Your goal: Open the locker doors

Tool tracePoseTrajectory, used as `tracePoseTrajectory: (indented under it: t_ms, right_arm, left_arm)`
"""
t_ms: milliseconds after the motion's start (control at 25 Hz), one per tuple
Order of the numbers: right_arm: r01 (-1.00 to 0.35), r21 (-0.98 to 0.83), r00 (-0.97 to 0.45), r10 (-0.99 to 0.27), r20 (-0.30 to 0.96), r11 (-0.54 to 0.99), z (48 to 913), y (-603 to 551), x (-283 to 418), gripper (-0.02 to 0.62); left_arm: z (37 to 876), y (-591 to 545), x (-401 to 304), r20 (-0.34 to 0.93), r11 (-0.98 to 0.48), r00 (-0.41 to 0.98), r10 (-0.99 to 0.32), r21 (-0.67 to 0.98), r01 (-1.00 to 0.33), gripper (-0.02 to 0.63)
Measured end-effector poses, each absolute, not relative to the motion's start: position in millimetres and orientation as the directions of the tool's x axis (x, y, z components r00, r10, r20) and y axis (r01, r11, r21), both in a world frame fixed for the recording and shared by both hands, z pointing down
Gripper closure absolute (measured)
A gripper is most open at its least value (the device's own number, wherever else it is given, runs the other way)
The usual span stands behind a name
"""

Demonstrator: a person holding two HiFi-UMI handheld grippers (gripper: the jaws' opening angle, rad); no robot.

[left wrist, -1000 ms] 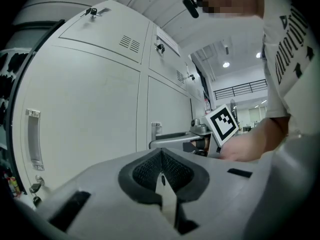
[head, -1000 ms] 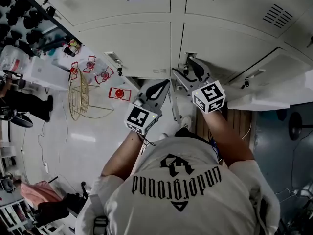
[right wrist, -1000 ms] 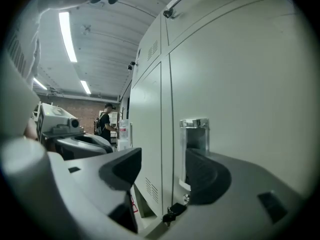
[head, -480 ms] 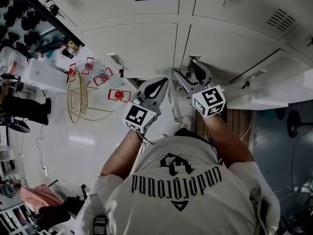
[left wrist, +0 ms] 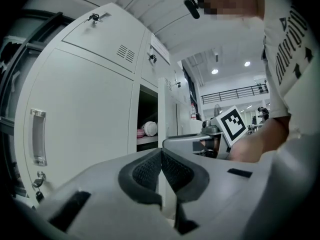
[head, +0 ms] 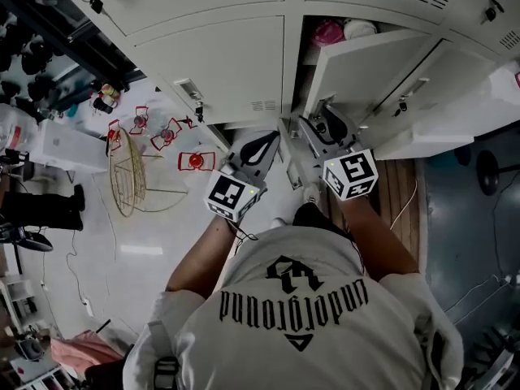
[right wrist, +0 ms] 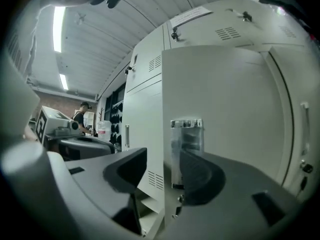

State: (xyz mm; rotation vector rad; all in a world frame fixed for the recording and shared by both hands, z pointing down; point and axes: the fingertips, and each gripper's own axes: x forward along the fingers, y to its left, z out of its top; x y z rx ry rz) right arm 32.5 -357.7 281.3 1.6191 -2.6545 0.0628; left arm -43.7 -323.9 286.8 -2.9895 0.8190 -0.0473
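- Pale grey metal makes up the bank of lockers; one locker door point(head: 382, 63) stands swung out from its frame, straight ahead of the person's right arm.
- Inside the open locker, a pink thing point(head: 329, 31) and a white thing point(head: 357, 28) sit side by side on a shelf; what they are is not clear.
- The right gripper point(head: 322, 116) is at the free edge of that open door. In the right gripper view its jaws point(right wrist: 160, 171) are apart and straddle the edge: one jaw is behind the door with a gap showing, and the other is in front of the door's face.
- The door's recessed handle point(right wrist: 186, 144) is just above the front jaw. Whether the jaw touches it cannot be told.
- The left gripper point(head: 264, 146) is held in the air beside the right one, below the closed locker door point(head: 219, 71). It touches nothing.
- In the left gripper view its jaws point(left wrist: 161, 169) are pressed together and hold nothing.
- The closed door's handle point(left wrist: 38, 136) is well to the left of those jaws.
- A gold wire basket point(head: 130, 165) lies on the floor to the left.
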Motion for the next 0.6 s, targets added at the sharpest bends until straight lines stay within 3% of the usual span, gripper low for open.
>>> tracePoseTrajectory:
  t_ms: [280,600]
  right_arm:
    - [-0.934,0.001,-0.357,-0.931,0.071,0.358,283.5,-307.2,66.8,0.476]
    - [-0.909,0.004,-0.414,-0.906,0.084,0.416,283.8,-267.4,93.7,0.466]
  left_arm:
    - [286.8,-301.0,-16.8,0.005,-0.901,0.901,-0.434,-0.012,-0.434,0.598]
    - [281.1,-279.7,30.0,-0.002,-0.921,0.922,-0.388,-0.025,-0.388,0.598]
